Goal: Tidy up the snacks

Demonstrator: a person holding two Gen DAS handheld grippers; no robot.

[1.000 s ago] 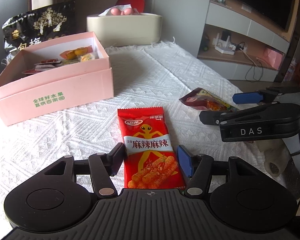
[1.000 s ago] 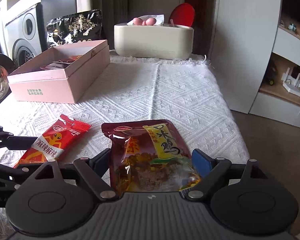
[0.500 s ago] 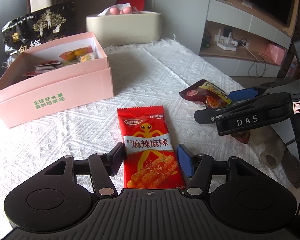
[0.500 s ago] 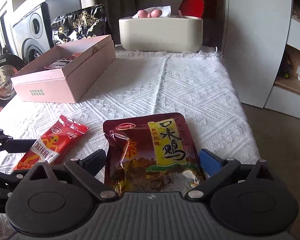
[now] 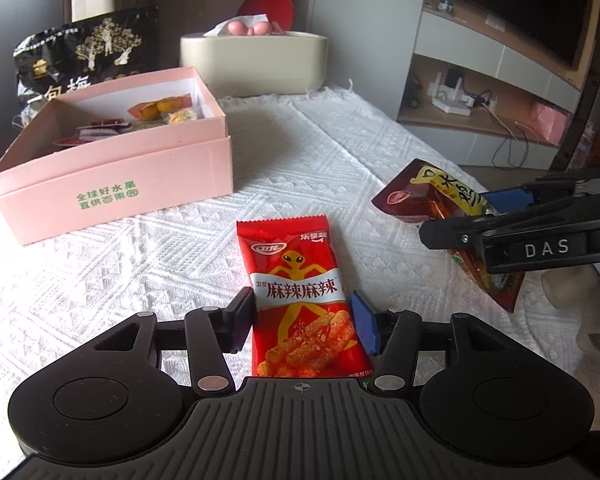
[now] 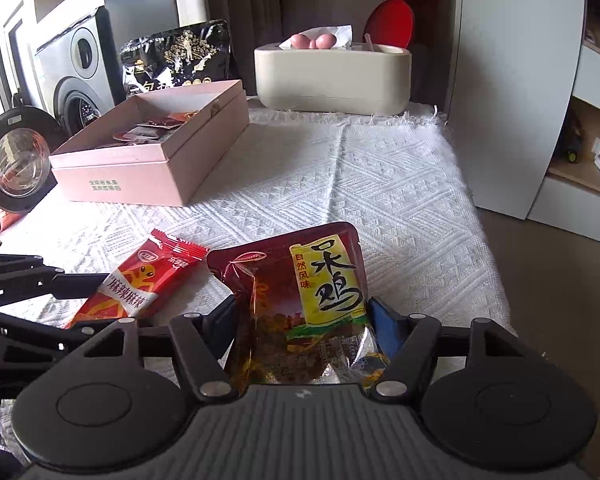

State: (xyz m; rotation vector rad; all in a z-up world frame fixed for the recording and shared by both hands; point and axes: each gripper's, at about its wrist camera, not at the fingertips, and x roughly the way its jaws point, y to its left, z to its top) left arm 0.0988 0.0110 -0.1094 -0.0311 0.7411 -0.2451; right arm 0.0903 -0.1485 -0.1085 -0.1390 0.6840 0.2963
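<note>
A red spicy-strip packet (image 5: 300,300) lies flat on the white cloth, and my left gripper (image 5: 302,316) is closing on it, pads touching both long edges. From the right wrist view the same red packet (image 6: 140,284) sits low on the left. My right gripper (image 6: 304,320) is closing on a dark brown chicken packet (image 6: 300,280), which is crumpled between the pads. In the left wrist view that brown packet (image 5: 420,196) hangs tilted above the cloth in the right gripper (image 5: 476,216). An open pink box (image 5: 112,184) with several small snacks stands at the back left.
Behind the pink box (image 6: 120,176) leans a black snack bag (image 5: 88,52). A cream tissue box (image 5: 252,64) sits at the far end of the cloth. The table drops off along the right cloth edge (image 6: 488,248). A round glass lens (image 6: 16,164) stands at the far left.
The right gripper narrowed onto the brown packet and raised it off the cloth, tilting it. The left gripper's jaws came in against the red packet, which has stayed in place.
</note>
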